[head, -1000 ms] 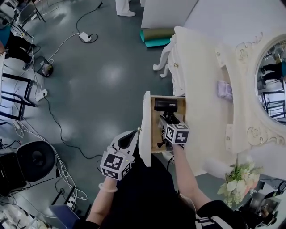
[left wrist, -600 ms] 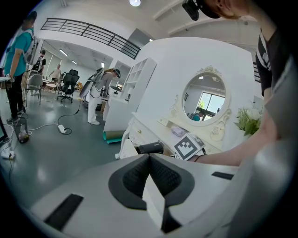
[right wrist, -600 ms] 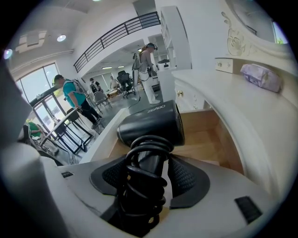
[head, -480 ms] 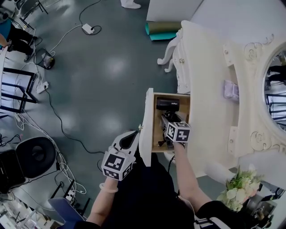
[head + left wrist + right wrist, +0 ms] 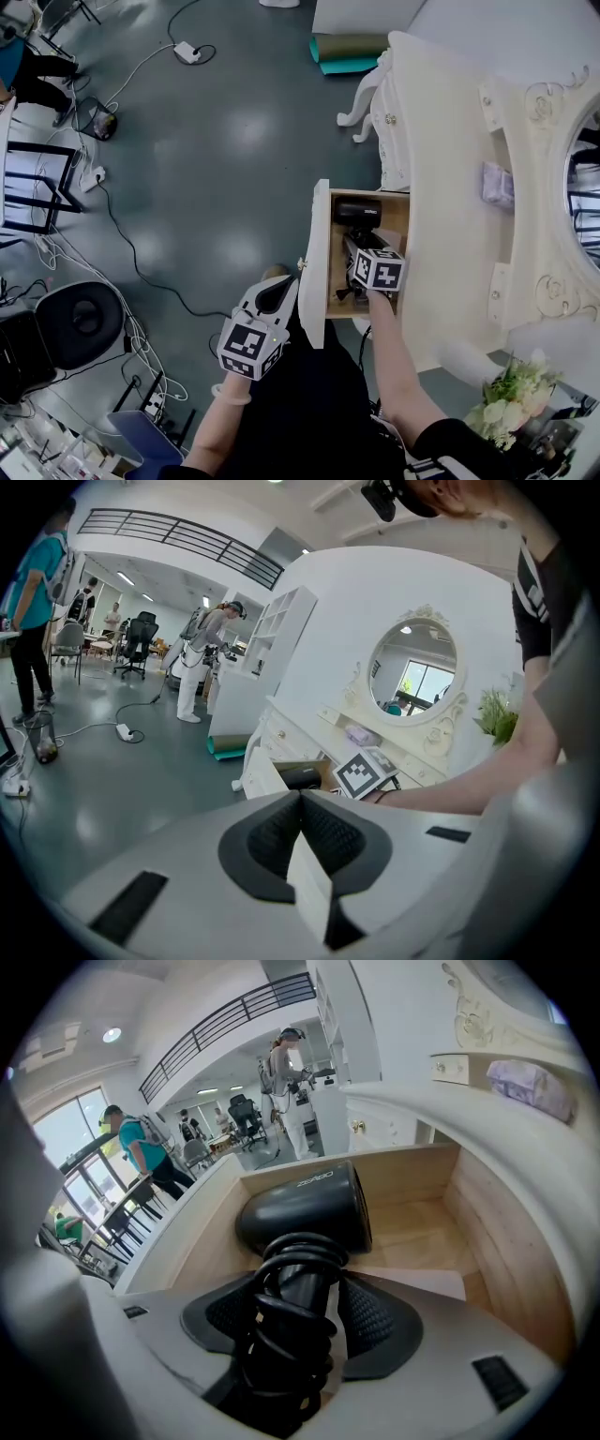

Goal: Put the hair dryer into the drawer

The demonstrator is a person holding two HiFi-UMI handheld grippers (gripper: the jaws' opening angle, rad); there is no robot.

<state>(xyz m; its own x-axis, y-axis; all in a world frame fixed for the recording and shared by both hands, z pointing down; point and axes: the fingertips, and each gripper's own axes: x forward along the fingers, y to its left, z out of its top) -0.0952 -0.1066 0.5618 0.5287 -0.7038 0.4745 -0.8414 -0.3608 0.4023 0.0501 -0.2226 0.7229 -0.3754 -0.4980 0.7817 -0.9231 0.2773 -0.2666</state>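
Since the earlier frames our right gripper [image 5: 305, 1281] has come lower into the open drawer [image 5: 487, 1241] with the hair dryer [image 5: 309, 1206]. Its fingers stand wide and clamp the black handle, which has the cable [image 5: 281, 1335] wound round it in tight loops. The coils and the gripper's body hide the lower end of the handle. The dryer's barrel lies ahead of the jaws, inside the wooden walls. We cannot tell whether it touches the drawer floor. A line of pale lettering runs along the barrel, too small and skewed for us to read. In the head view the marker cube covers most of the handle.

Our left gripper [image 5: 300, 803] has its pads pressed together, and we see nothing between them. It sits just beside the drawer's white front panel [image 5: 319, 262]. Whether it touches the panel we cannot make out. The cream dressing table [image 5: 450, 187] carries an oval mirror [image 5: 586, 178], cut off at the frame edge.
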